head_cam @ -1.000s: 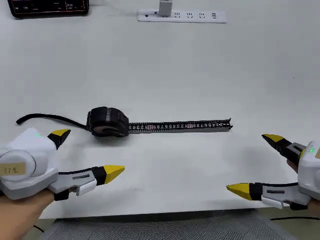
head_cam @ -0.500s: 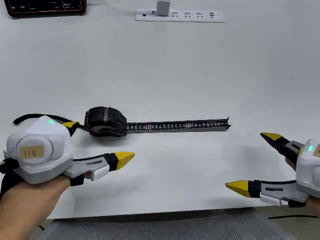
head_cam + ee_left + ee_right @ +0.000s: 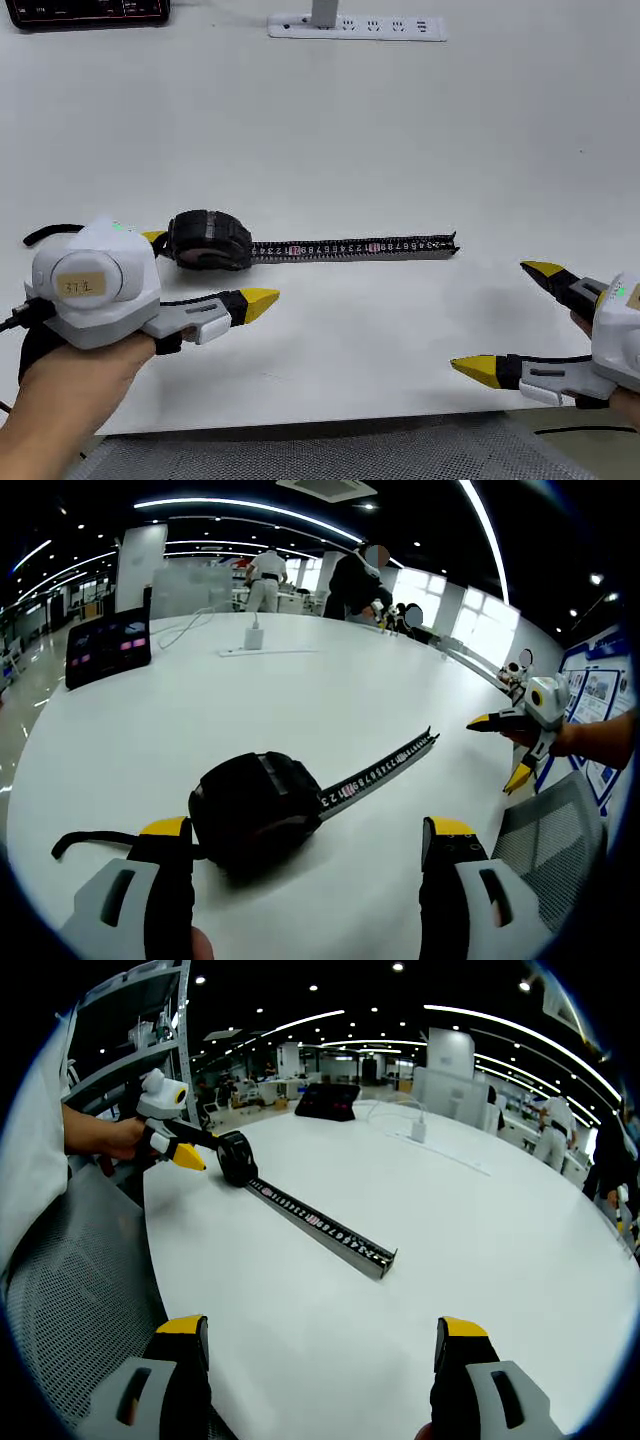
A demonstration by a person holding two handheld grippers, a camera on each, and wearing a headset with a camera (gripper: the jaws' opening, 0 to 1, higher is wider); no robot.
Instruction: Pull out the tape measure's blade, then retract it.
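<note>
My left claw [image 3: 208,268] has come up from the lower left of the head view toward the tape measure's case [image 3: 208,240]. A second ago its yellow tips lay well short of the case. Now the far tip sits just beside the case's left end and the near tip lies below the root of the blade [image 3: 350,247]. Its jaws are spread wide and grip nothing. In the left gripper view the black case sits between them, low in the centre, apparently untouched.

The blade has not moved. It lies flat on the white table [image 3: 400,130], drawn out to the right of the case, with its hook at mid-frame right. My right claw [image 3: 505,317] has stayed at the lower right, jaws wide apart and empty, well clear of the hook.

I judge the pulling out done, and I am lining up to hold the case for the retraction. The black wrist strap [image 3: 45,235] trails off to the left.
</note>
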